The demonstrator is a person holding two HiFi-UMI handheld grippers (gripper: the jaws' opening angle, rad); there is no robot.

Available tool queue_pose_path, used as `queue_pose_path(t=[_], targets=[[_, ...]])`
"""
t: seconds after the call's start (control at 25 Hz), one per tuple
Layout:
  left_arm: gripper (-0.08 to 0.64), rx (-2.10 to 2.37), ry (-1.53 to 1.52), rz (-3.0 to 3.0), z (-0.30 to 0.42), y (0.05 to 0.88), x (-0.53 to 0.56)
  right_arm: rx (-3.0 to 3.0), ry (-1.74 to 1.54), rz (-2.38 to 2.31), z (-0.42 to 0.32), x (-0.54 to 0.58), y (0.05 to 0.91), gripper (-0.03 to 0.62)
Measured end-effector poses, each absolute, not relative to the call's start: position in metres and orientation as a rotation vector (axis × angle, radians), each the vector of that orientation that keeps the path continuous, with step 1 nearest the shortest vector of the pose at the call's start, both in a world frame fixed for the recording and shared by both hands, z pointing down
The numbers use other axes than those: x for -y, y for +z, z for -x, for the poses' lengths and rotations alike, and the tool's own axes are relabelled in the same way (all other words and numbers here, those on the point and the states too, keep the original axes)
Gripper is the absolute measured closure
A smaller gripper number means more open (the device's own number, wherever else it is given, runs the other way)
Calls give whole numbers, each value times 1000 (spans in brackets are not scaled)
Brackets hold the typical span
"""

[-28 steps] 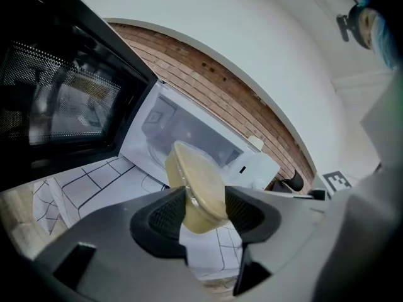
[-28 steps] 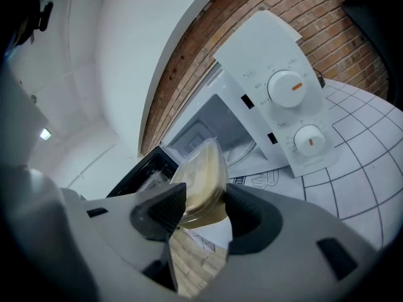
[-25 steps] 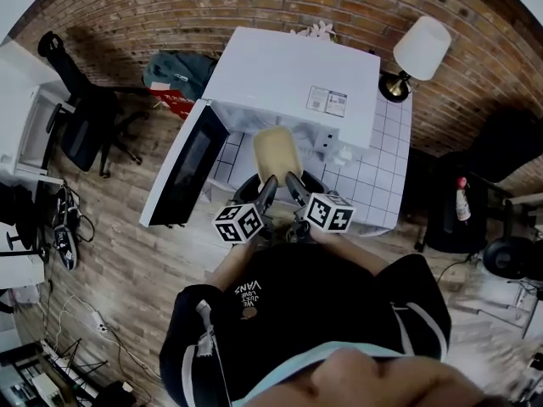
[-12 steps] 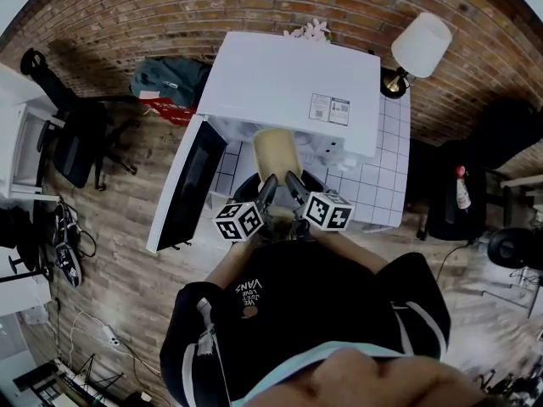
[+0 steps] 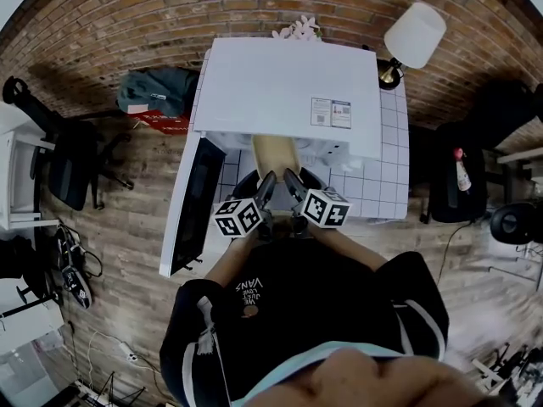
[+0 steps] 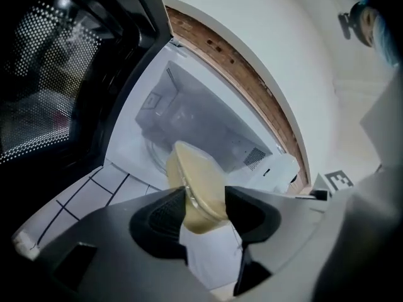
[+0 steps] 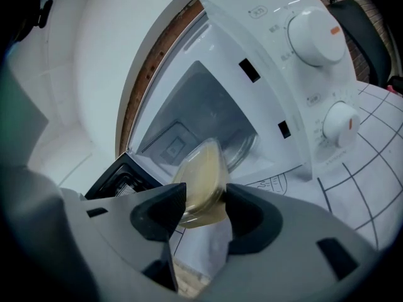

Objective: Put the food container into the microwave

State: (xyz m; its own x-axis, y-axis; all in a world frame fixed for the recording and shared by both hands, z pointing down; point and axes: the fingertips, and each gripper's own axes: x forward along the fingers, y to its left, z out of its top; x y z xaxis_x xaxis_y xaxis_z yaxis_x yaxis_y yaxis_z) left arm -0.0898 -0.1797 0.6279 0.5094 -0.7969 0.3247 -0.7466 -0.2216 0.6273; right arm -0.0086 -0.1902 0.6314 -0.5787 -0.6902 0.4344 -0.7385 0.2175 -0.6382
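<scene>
The door stood open and the container, clamped at its near edge by the left gripper and right gripper, hung at the microwave mouth, not yet set inside or released.

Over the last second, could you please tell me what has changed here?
The container has moved forward; its far end now slips under the front edge of the microwave. The left tongs and right tongs stay clamped on it, and the door stays open.
</scene>
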Motion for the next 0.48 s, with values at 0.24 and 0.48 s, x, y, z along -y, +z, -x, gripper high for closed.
queue_pose_path(t=[0.24, 0.48], targets=[[359, 1220, -70, -2013, 94, 632, 197, 2385, 1324, -1464, 13, 203, 634, 410], [359, 1198, -64, -2030, 97, 633, 214, 2374, 1341, -1520, 15, 217, 635, 410]])
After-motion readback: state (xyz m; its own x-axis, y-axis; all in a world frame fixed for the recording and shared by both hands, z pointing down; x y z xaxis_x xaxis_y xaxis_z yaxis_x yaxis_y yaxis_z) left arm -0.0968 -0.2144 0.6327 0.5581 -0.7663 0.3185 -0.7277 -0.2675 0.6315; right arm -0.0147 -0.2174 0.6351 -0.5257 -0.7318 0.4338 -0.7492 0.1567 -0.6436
